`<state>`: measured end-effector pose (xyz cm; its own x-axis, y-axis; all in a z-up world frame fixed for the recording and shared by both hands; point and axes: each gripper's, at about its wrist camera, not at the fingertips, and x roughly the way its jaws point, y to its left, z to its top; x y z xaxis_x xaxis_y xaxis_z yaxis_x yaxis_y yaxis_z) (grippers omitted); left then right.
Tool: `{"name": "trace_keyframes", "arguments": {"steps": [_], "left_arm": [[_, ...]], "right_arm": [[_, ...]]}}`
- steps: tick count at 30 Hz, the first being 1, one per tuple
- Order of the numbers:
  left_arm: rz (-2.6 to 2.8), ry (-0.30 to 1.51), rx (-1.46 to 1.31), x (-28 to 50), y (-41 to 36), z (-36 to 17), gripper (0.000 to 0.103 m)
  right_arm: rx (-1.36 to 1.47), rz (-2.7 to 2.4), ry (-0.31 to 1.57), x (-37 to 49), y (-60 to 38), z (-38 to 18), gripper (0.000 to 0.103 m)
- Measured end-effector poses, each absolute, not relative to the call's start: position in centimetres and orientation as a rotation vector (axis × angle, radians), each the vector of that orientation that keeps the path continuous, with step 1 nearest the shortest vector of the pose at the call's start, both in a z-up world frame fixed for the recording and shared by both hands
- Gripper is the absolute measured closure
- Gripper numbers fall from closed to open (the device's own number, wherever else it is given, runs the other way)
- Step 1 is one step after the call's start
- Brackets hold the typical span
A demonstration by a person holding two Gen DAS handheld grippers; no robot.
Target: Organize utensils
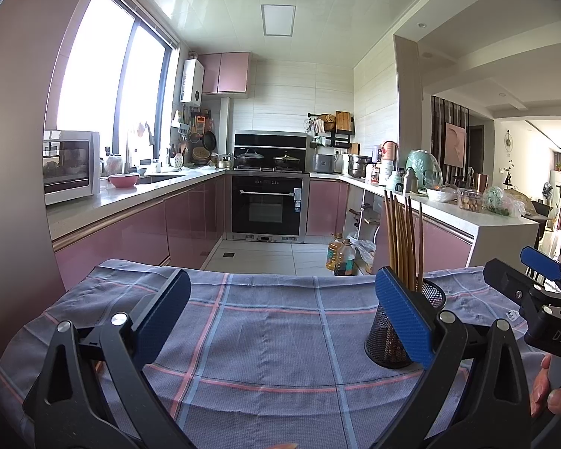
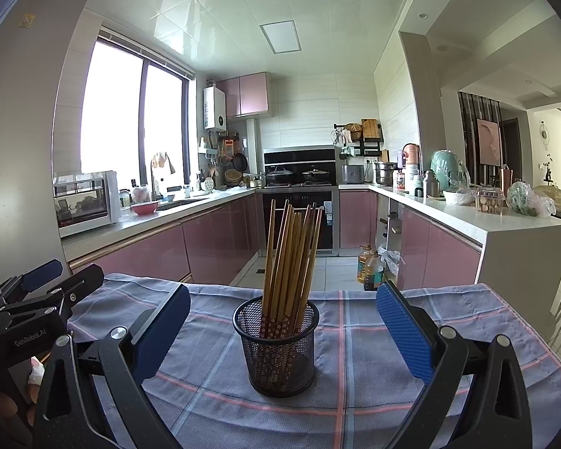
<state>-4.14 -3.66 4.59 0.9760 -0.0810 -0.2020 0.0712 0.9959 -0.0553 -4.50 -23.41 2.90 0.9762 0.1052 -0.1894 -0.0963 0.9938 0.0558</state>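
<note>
A black mesh holder stands on the checked blue cloth with several wooden chopsticks upright in it. My right gripper is open and empty, its blue pads on either side of the holder, not touching it. My left gripper is open and empty over bare cloth. The holder and chopsticks stand behind its right finger. The right gripper also shows in the left wrist view, and the left gripper in the right wrist view.
The cloth-covered table ends at its far edge, with the kitchen floor beyond. Pink cabinets and a counter run along the left, an oven at the back, a cluttered counter on the right. Oil bottles stand on the floor.
</note>
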Motion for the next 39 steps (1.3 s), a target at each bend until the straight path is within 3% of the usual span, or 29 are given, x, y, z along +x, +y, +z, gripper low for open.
{"name": "trace_keyframes", "arguments": {"steps": [39], "left_arm": [[-0.069,0.211,-0.05,-4.12,-3.65,4.09,0.006]], "right_arm": [[0.053,0.102,0.202,-4.22,-23.54,2.59,0.007]]}}
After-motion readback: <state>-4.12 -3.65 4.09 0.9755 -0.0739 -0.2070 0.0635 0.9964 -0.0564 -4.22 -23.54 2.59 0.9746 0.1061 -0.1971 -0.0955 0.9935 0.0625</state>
